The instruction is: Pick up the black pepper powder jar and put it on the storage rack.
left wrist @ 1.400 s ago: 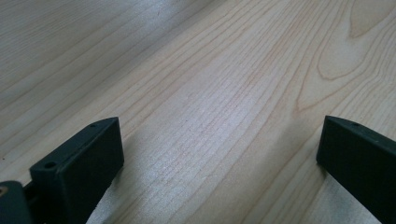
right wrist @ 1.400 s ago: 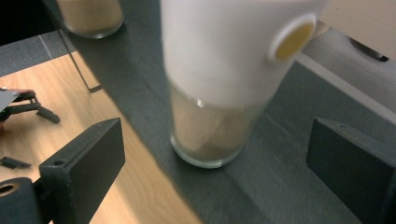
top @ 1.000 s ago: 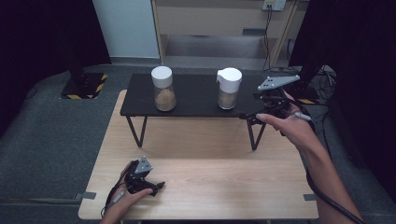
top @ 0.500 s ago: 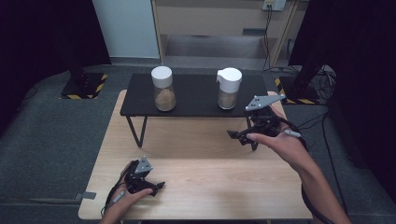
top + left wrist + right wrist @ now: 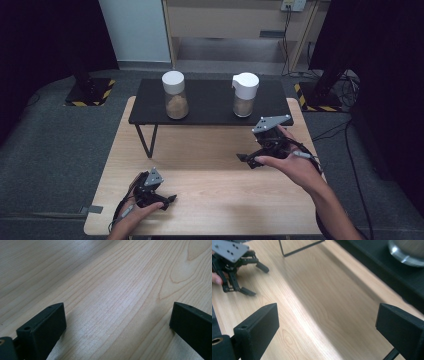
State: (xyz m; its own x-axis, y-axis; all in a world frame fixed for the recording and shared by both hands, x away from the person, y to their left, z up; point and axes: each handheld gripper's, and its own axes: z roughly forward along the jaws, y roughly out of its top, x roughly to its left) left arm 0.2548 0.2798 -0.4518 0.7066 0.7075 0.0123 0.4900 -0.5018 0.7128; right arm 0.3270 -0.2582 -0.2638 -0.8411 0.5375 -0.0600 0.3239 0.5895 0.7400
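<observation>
Jaws of right gripper [image 5: 248, 159] spread wide, nothing between them, hovering over wooden table [image 5: 210, 200] in front of the black shelf [image 5: 210, 102], nearest the spouted jar [image 5: 244, 94]. Left gripper [image 5: 170, 200] also wide, empty, resting on table near its front edge. Second jar [image 5: 174, 94] stands on shelf, left side.

A pale wooden table [image 5: 210, 165] fills the middle of the high view. At its twelve o'clock edge stands a low black shelf [image 5: 210, 102] on thin metal legs. Grey carpet [image 5: 60, 150] surrounds the table. Two black stands with yellow-and-black striped bases sit at ten o'clock [image 5: 90, 92] and two o'clock [image 5: 320, 95]. A wooden cabinet [image 5: 225, 25] rises at twelve, beside a pale panel [image 5: 135, 30].
</observation>
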